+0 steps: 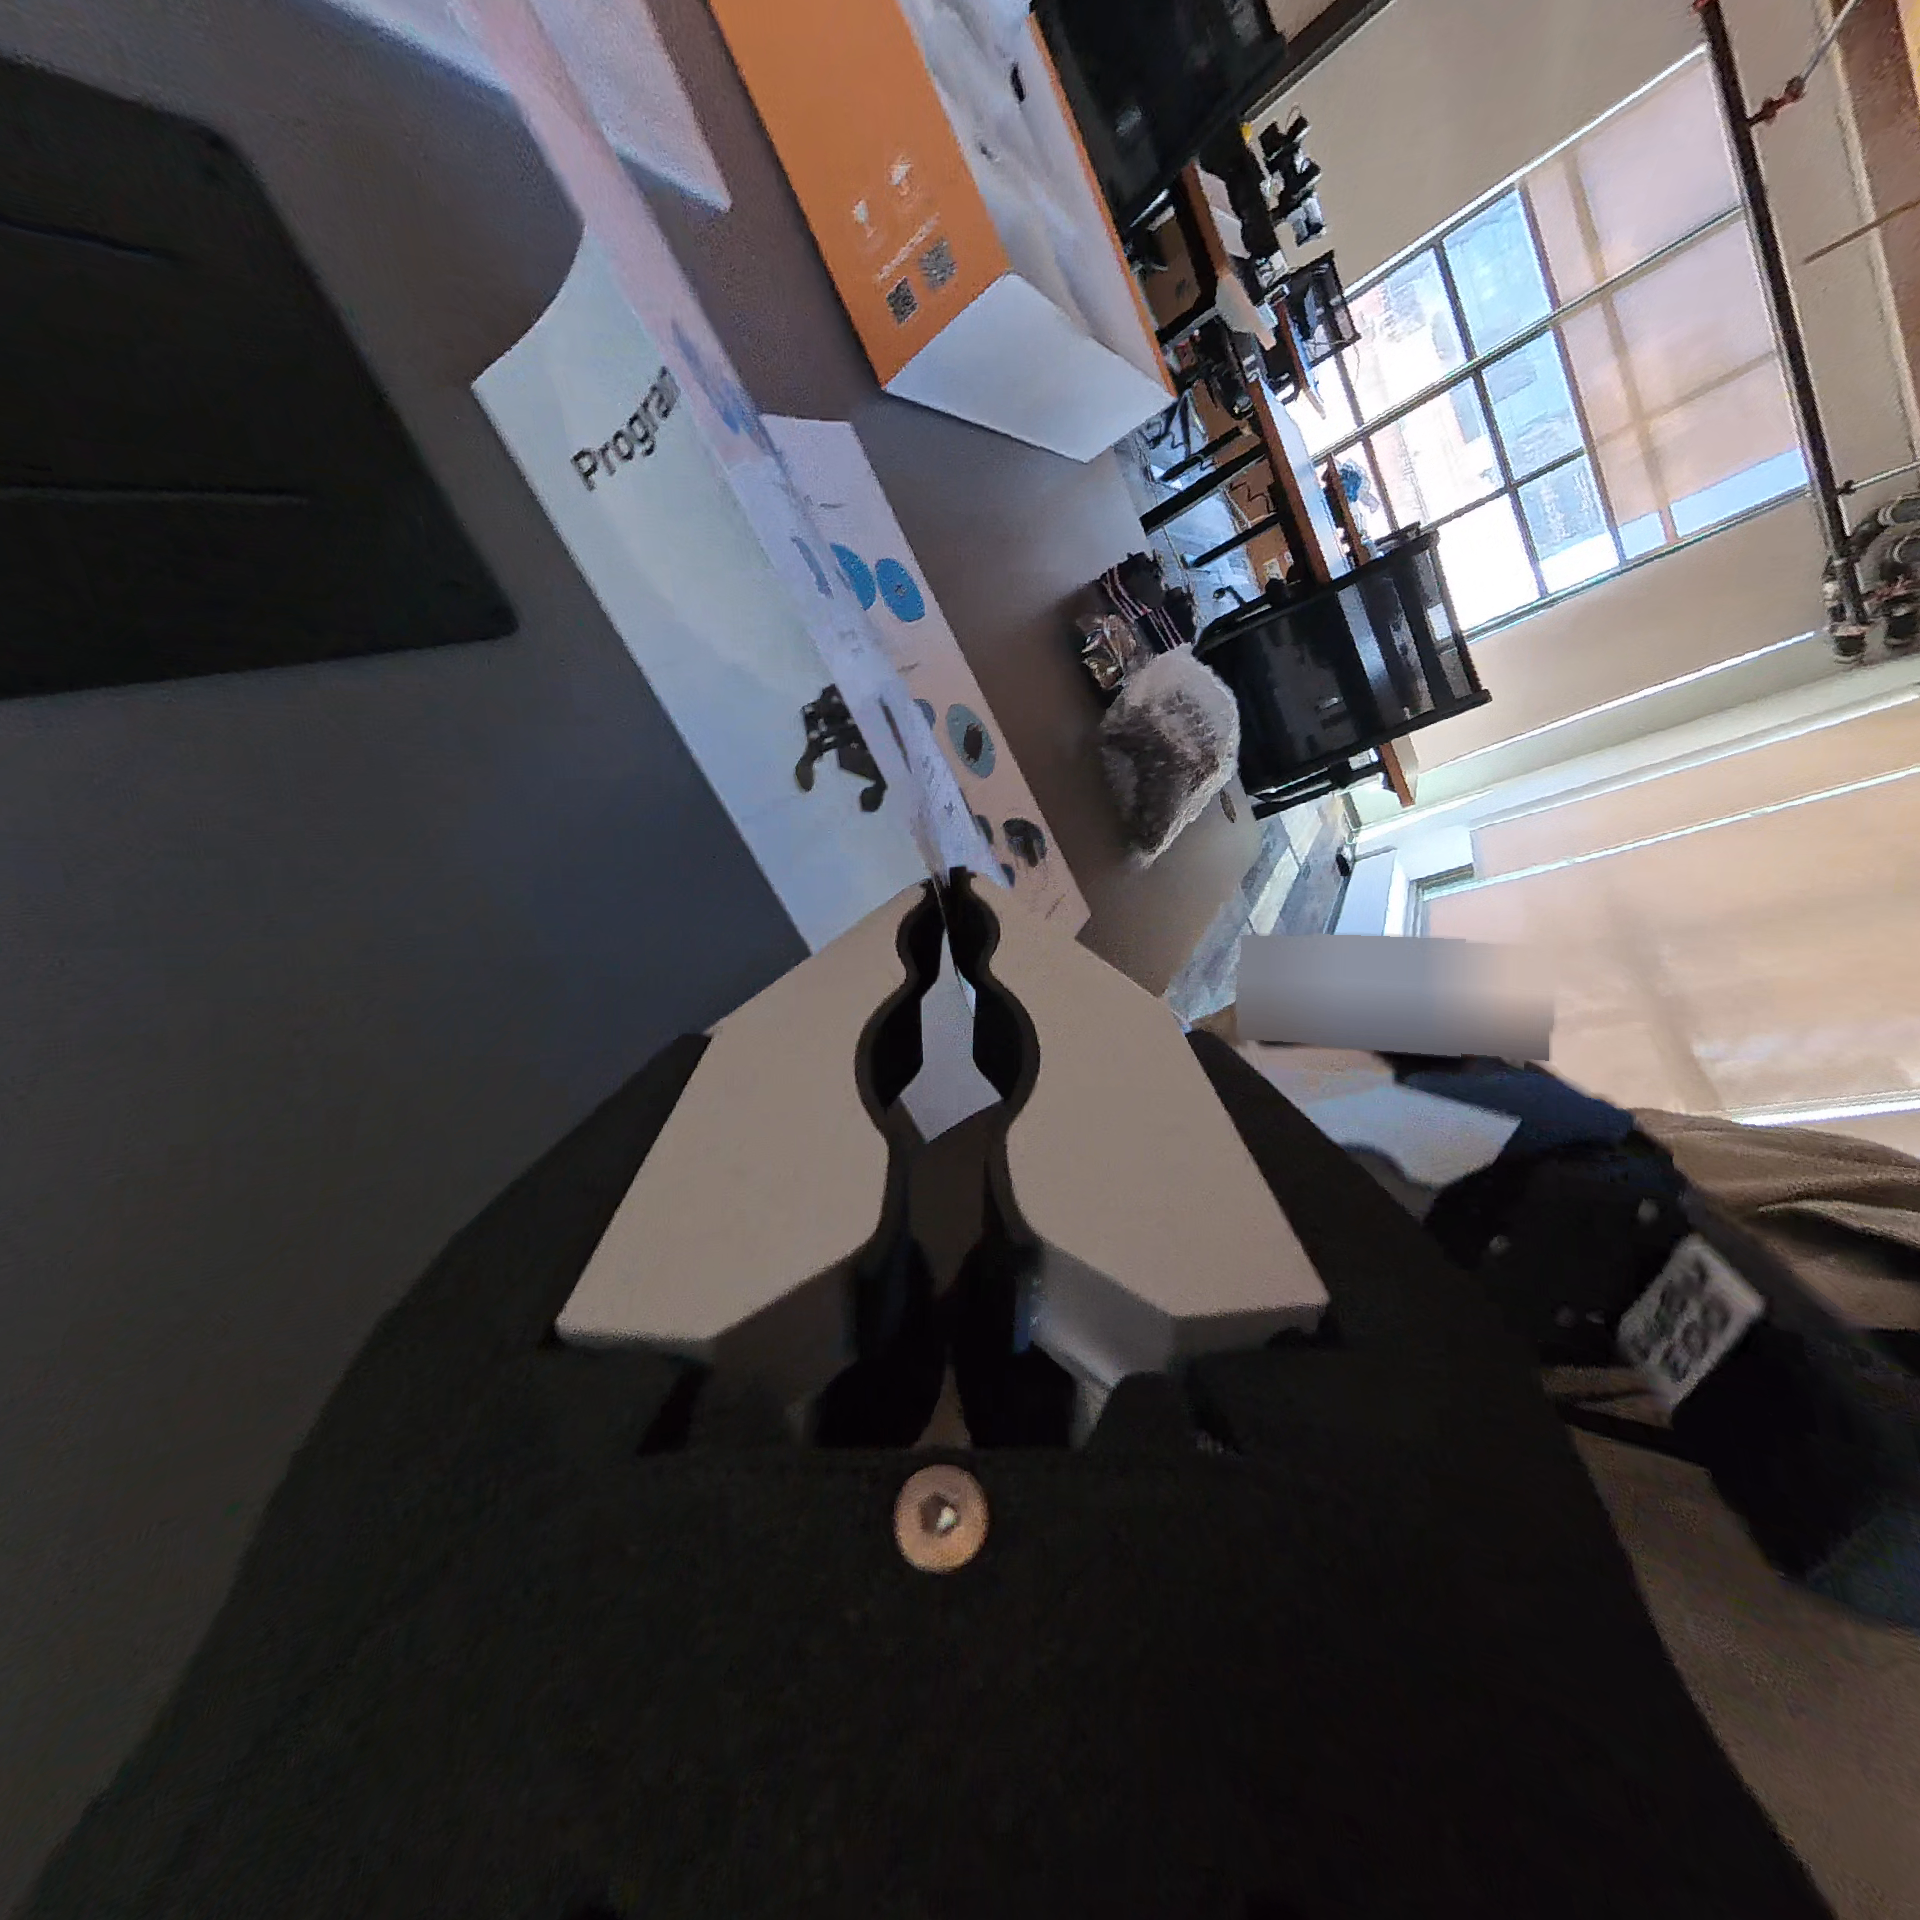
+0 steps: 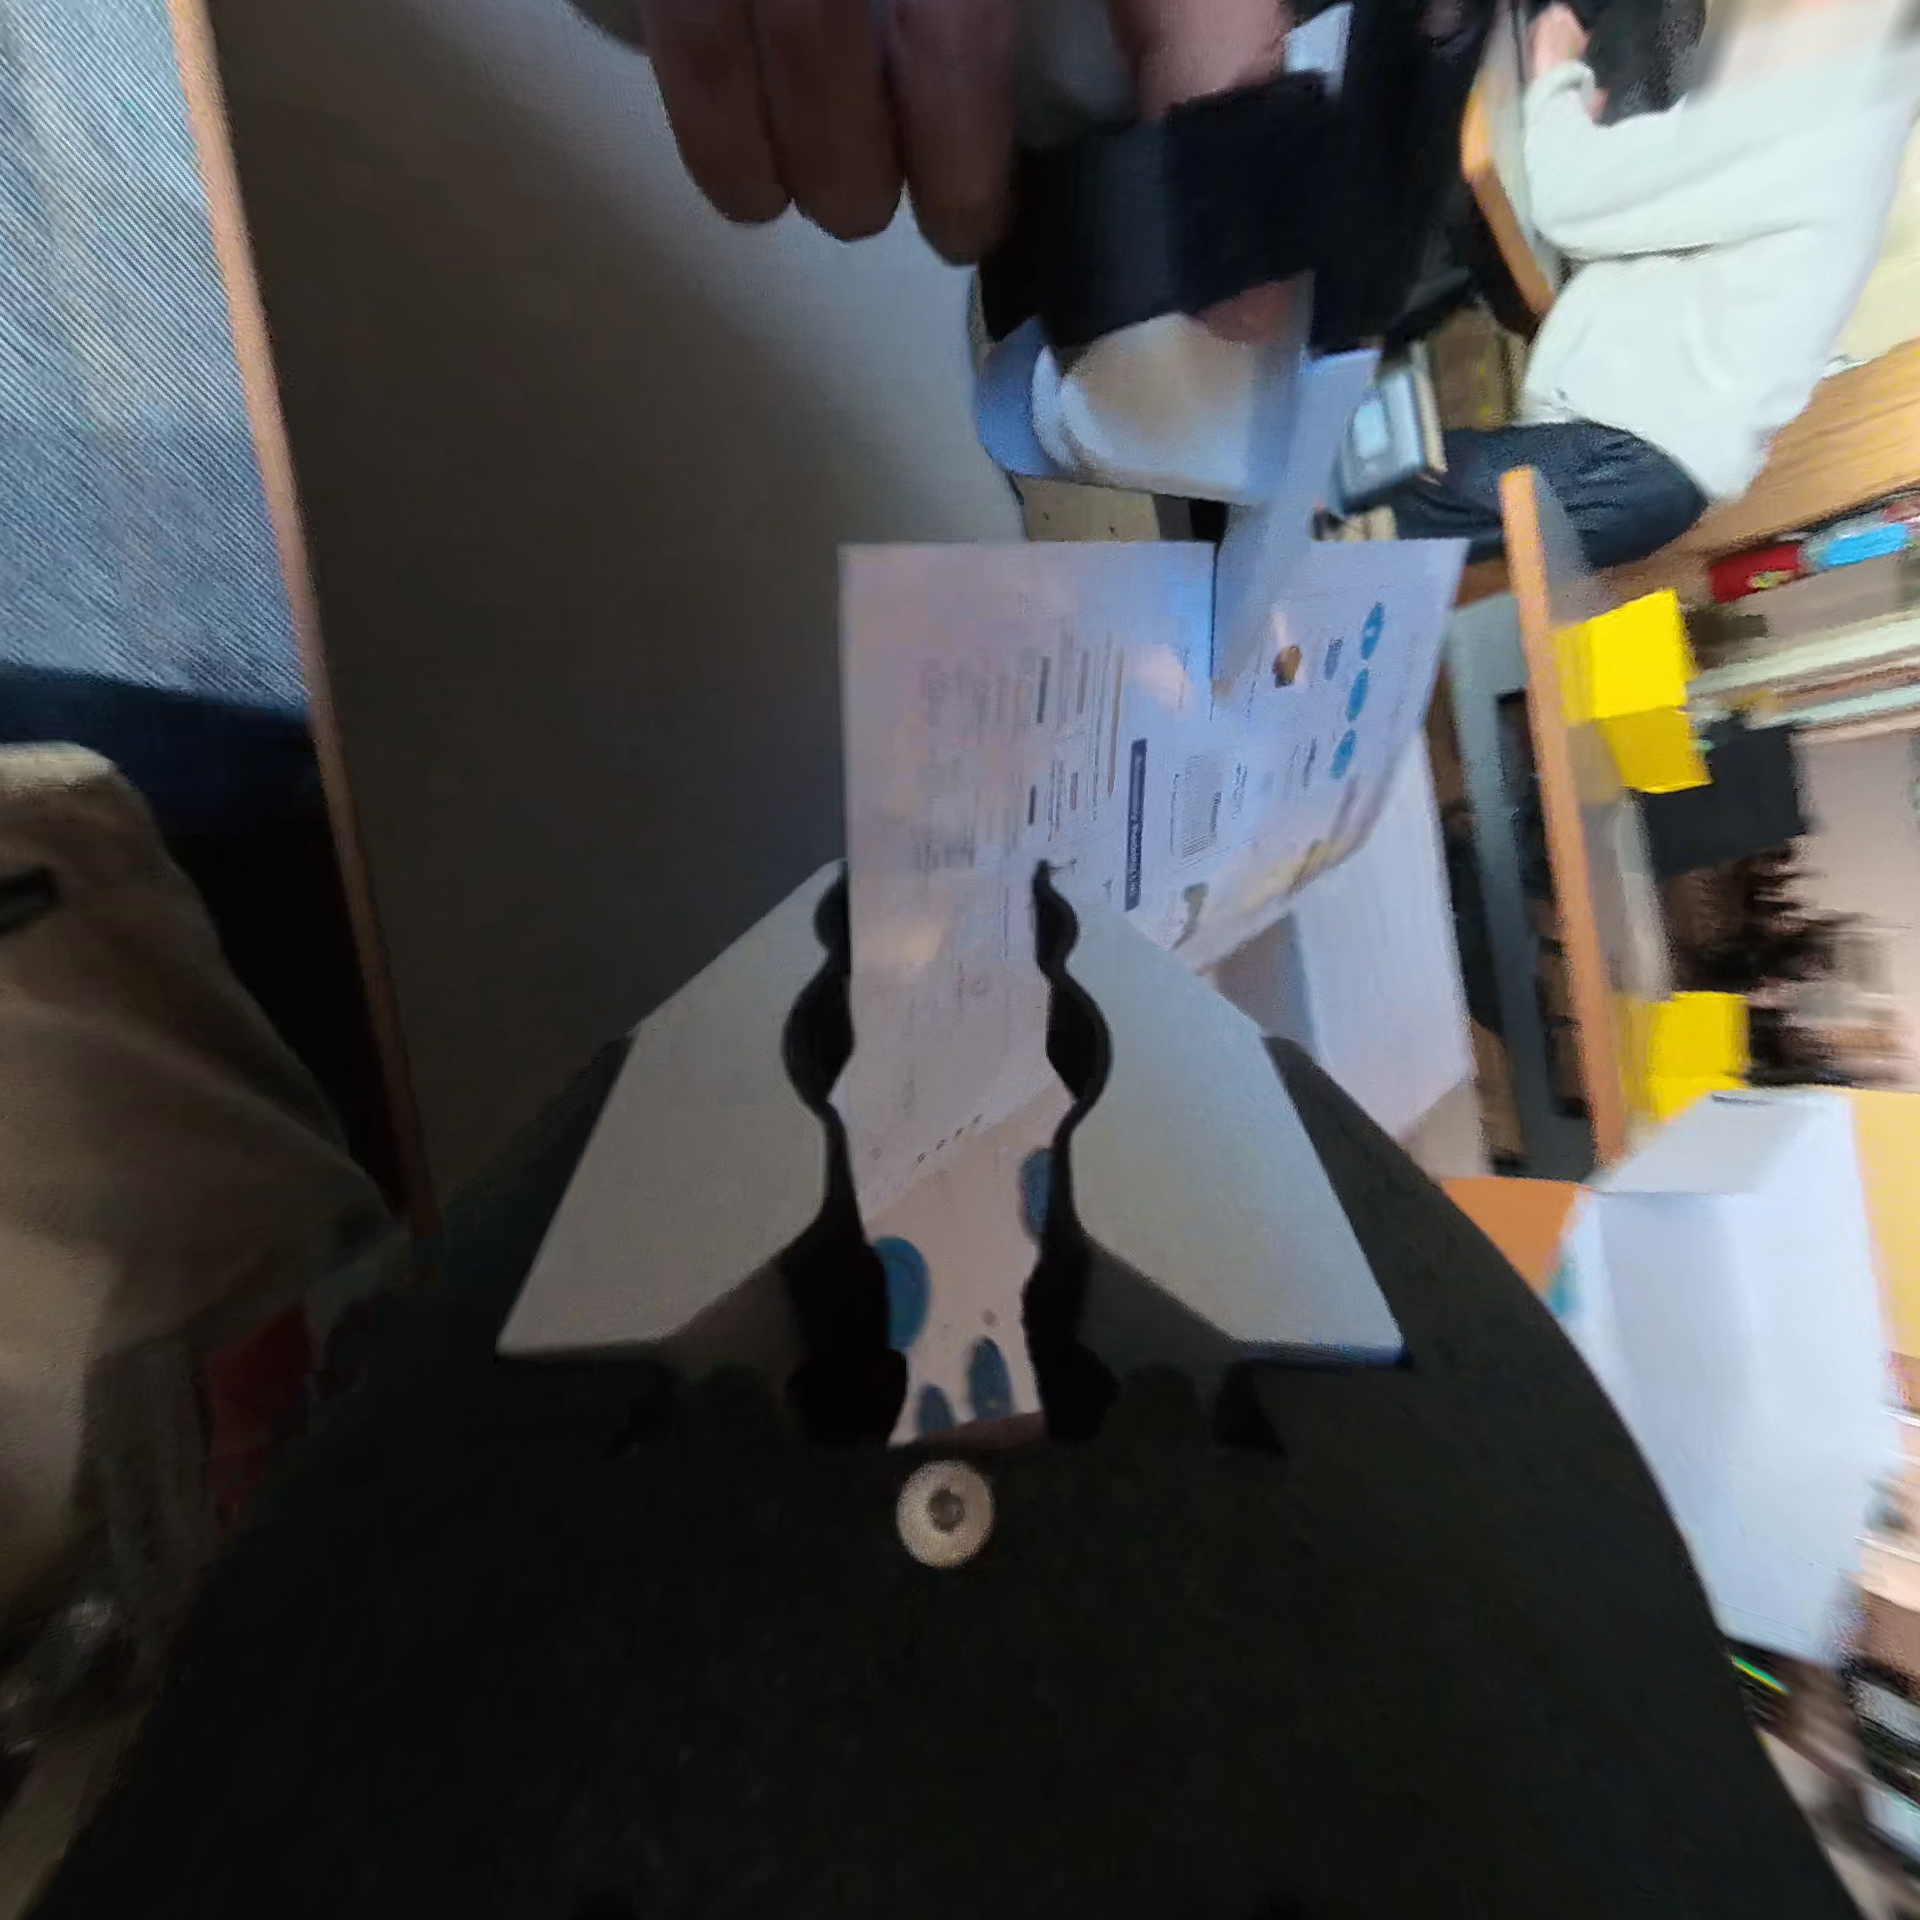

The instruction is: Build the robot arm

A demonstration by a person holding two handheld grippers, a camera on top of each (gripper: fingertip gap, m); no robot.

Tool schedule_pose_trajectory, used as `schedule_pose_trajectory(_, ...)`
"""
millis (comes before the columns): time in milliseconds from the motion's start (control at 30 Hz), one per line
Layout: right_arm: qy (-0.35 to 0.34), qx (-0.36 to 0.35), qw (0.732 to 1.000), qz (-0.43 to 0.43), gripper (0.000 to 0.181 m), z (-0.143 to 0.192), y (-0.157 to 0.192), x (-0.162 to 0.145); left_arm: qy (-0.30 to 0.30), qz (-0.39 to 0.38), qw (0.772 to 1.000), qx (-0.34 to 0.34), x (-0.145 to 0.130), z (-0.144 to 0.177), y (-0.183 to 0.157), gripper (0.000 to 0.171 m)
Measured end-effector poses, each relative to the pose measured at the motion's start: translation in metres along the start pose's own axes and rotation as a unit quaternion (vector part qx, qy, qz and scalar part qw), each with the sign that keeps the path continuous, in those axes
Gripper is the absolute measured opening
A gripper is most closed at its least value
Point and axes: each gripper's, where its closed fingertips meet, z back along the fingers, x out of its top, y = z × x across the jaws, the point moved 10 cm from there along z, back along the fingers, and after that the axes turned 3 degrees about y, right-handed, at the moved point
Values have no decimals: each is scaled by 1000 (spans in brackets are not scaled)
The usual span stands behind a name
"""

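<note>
My left gripper (image 1: 948, 894) has its 2 fingers pinched together on the edge of a printed paper leaflet (image 1: 831, 582); the sheet runs away from the tips, seen almost edge-on, over a white box (image 1: 644, 540) lying on the grey tabletop (image 1: 260, 935). An orange and white box (image 1: 935, 208) sits farther beyond the fingers.

I judge the leaflet light, thin and floppy: it will bend or crease under its own weight and could tear if the 2 grippers pull apart. An edge or corner looks to me the sound place to hold, as the left one has it.

My right gripper (image 2: 940, 883) has its fingers a narrow way apart, with the lower part of the same leaflet (image 2: 1039, 727) showing between them; motion blur keeps me from telling whether either pad touches the paper. Beyond the tips, past the sheet's far edge, the other gripper (image 2: 1174, 260) and the hand (image 2: 821, 114) holding it are in view.

Both views are rolled hard sideways, so I read both wrists as turned about a quarter turn, the 2 grippers roughly facing each other.
</note>
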Motion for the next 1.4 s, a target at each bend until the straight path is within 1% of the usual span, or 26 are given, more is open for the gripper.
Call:
schedule_pose_trajectory(67,-45,55,995,-71,55,6,-7,-9,8,7,1000,9,-1,8,12,0)
schedule_pose_trajectory(100,-70,87,988,-107,62,9,-13,-17,13,9,1000,14,-1,13,18,0)
schedule_pose_trajectory(133,-97,113,978,-147,65,10,-21,-29,21,11,1000,16,-2,17,23,0)
schedule_pose_trajectory(167,-124,137,964,-191,64,7,-30,-44,26,14,999,19,-2,21,29,1)
schedule_pose_trajectory(200,-146,172,947,-228,62,1,-39,-62,27,17,999,24,-2,25,34,0)
schedule_pose_trajectory(233,-153,208,932,-253,63,-11,-45,-82,29,20,999,27,-1,29,39,0)
schedule_pose_trajectory(267,-128,223,928,-268,64,-26,-50,-102,34,23,999,30,-1,32,43,0)
schedule_pose_trajectory(333,-66,258,925,-272,68,-53,-53,-135,43,21,998,43,1,37,51,0)
schedule_pose_trajectory(400,-22,295,917,-268,71,-73,-49,-154,52,16,997,57,2,40,56,0)
schedule_pose_trajectory(433,-17,299,916,-267,68,-78,-48,-159,54,14,996,65,2,42,58,0)
schedule_pose_trajectory(467,-23,292,918,-267,66,-79,-50,-160,55,11,996,73,2,43,60,0)
schedule_pose_trajectory(533,-3,286,923,-256,66,-79,-51,-159,59,0,993,98,2,46,63,0)
schedule_pose_trajectory(600,3,266,932,-245,63,-79,-49,-159,65,-11,990,122,0,48,66,0)
schedule_pose_trajectory(667,1,257,933,-253,64,-78,-47,-160,75,-25,985,156,-3,49,69,0)
schedule_pose_trajectory(833,-8,242,931,-272,64,-76,-43,-163,117,-68,961,240,-18,43,79,0)
schedule_pose_trajectory(933,-15,234,931,-278,65,-75,-41,-165,146,-93,940,293,-30,30,87,0)
schedule_pose_trajectory(1033,-14,232,931,-281,64,-74,-41,-165,140,-111,929,325,-30,25,83,0)
schedule_pose_trajectory(1067,-13,231,931,-282,64,-74,-41,-165,135,-119,925,336,-30,24,80,1)
schedule_pose_trajectory(1100,-13,230,931,-282,64,-74,-41,-164,129,-126,920,348,-30,24,78,6)
schedule_pose_trajectory(1167,-11,228,932,-283,64,-74,-41,-164,116,-137,910,375,-29,25,72,21)
schedule_pose_trajectory(1200,-9,227,932,-283,64,-74,-41,-163,105,-144,903,391,-27,27,68,32)
schedule_pose_trajectory(1233,-7,225,932,-285,64,-74,-41,-163,91,-150,897,405,-25,29,62,40)
schedule_pose_trajectory(1300,-2,222,931,-289,64,-74,-41,-162,41,-162,892,419,-16,37,42,51)
schedule_pose_trajectory(1400,0,216,931,-296,64,-73,-40,-161,-70,-210,877,426,0,51,-13,54)
